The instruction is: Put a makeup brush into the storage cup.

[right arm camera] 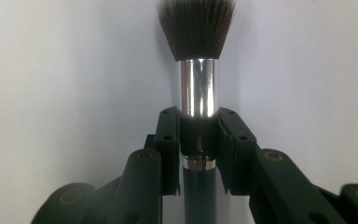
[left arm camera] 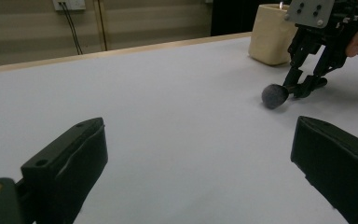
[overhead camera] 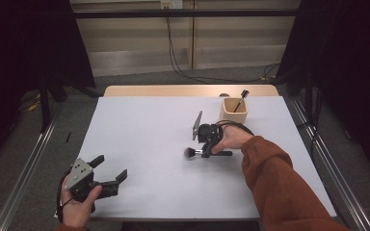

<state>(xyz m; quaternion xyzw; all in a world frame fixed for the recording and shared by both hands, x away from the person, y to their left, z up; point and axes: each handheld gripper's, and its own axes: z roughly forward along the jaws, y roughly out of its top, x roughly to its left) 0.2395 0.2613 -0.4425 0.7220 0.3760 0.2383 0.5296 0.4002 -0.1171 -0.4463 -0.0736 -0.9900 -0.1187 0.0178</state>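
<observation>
Left hand-held gripper (overhead camera: 110, 174) sits nearest, by the table's (overhead camera: 139, 125) near-left corner, jaws spread wide, nothing between them, idle. Right hand-held gripper (overhead camera: 203, 148) is right of the table's middle, clamped on a makeup brush (overhead camera: 196, 152) that lies flat on the white table. In the right gripper view the pads pinch the brush (right arm camera: 197, 88) at the lower end of its silver ferrule, where it meets the dark handle; bristles point away from the jaws. Grip looks centred, brush in line with the jaws. Beige holder cup (overhead camera: 234, 110) stands near the far-right corner, a little beyond the right hand, with another brush (overhead camera: 242, 97) leaning inside.

Likely step: lift brush, drop it in the cup. To do it well: keep the squeeze firm, since the shiny ferrule could slip; lift straight up before moving; tip the handle end down over the cup opening; steer clear of the brush already in there; let go only once the handle is well inside.
</observation>
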